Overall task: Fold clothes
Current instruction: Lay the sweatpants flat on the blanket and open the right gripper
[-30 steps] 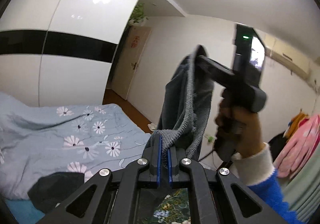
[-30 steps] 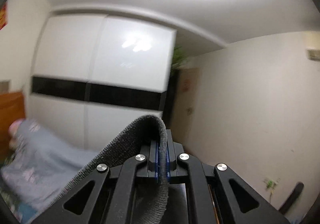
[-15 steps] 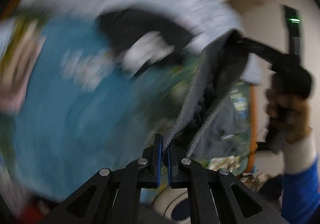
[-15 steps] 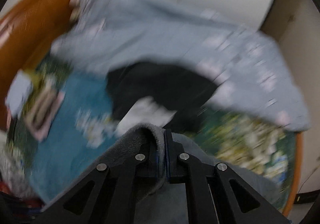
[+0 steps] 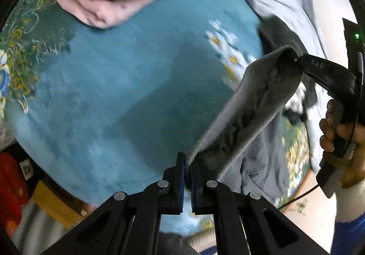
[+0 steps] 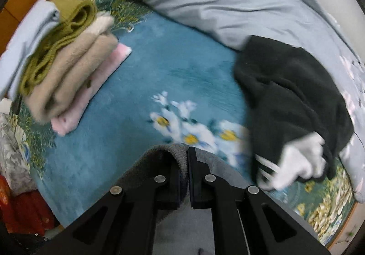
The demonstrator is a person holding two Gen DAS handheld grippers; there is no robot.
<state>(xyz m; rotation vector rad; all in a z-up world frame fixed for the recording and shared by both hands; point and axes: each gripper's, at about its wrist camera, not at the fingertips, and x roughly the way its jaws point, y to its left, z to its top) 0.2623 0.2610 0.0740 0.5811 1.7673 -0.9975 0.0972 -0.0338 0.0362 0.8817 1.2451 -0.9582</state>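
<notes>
I hold the grey garment [image 5: 255, 104] by its ribbed hem between both tools. My left gripper [image 5: 187, 175] is clamped on one end of the hem at the lower centre of the left view. My right gripper [image 5: 296, 60] pinches the other end at the upper right of that view, with my hand [image 5: 342, 141] on its handle at the right edge. In the right view the same right gripper [image 6: 183, 163] shows its jaws closed on the hem at lower centre.

So the hem runs taut from lower centre to upper right in the left view, and the rest of the cloth hangs below it, toward the lower right. The teal blanket [image 5: 114, 84] lies open across the middle of both views, straight ahead of both tools.

A folded pile [image 6: 63, 54] sits in the upper left of the right view, and a dark garment [image 6: 292, 95] lies crumpled at the right. I judge the bare stretch between them is where the grey piece would go down, hem kept level.
</notes>
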